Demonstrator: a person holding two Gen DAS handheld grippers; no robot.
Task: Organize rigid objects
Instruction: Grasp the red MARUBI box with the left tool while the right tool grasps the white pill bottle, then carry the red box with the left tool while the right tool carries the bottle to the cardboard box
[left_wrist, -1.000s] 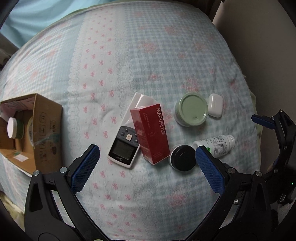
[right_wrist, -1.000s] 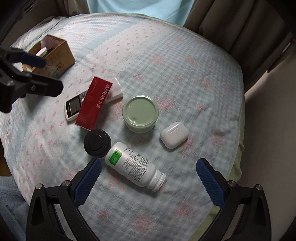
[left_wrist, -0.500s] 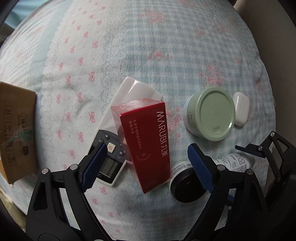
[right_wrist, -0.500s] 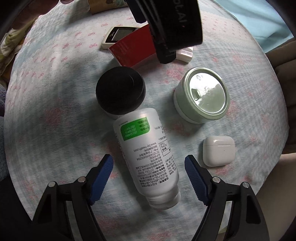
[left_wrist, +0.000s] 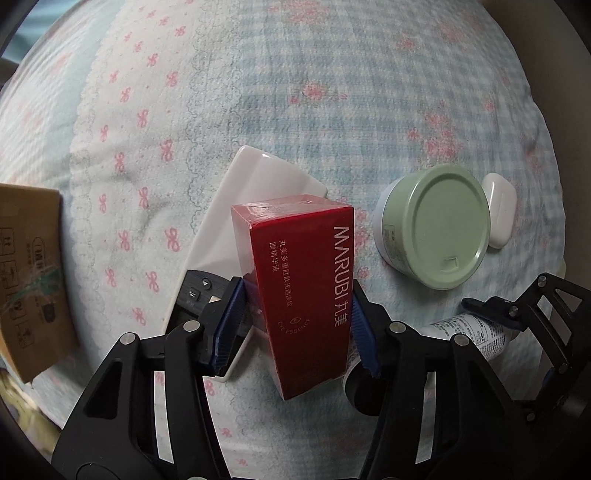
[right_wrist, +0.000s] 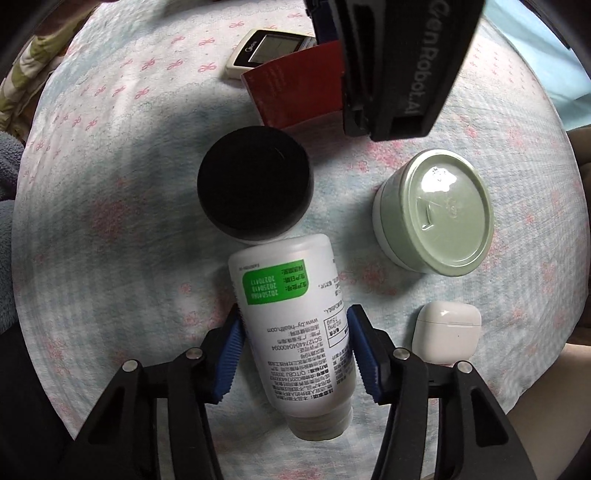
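Left wrist view: the left tongs (left_wrist: 297, 325) grip the red box (left_wrist: 301, 280), one blue pad pressed against each long side.
Red box: lies flat on the bedspread (left_wrist: 332, 92), partly on top of the white remote (left_wrist: 255, 199), whose dark button end shows by the left pad.
Cardboard box (left_wrist: 31, 273): at the left edge of this view, well apart from the red box.
Green-lidded jar (left_wrist: 434, 225): upright to the right of the red box, with the white earbud case (left_wrist: 498, 210) touching or just beside its far side.
Right wrist view: the right tongs (right_wrist: 295, 350) clamp the white bottle (right_wrist: 291, 325), pads on both sides of its body.
White bottle: lies on its side on the bedspread, cap end toward the camera, base just beside the black-lidded jar (right_wrist: 255, 186).
Black-lidded jar: upright, between the white bottle and the red box.
Earbud case here: to the right of the right tongs, near the green-lidded jar.
Left tongs from this side: a black body looms at the top, over the red box.
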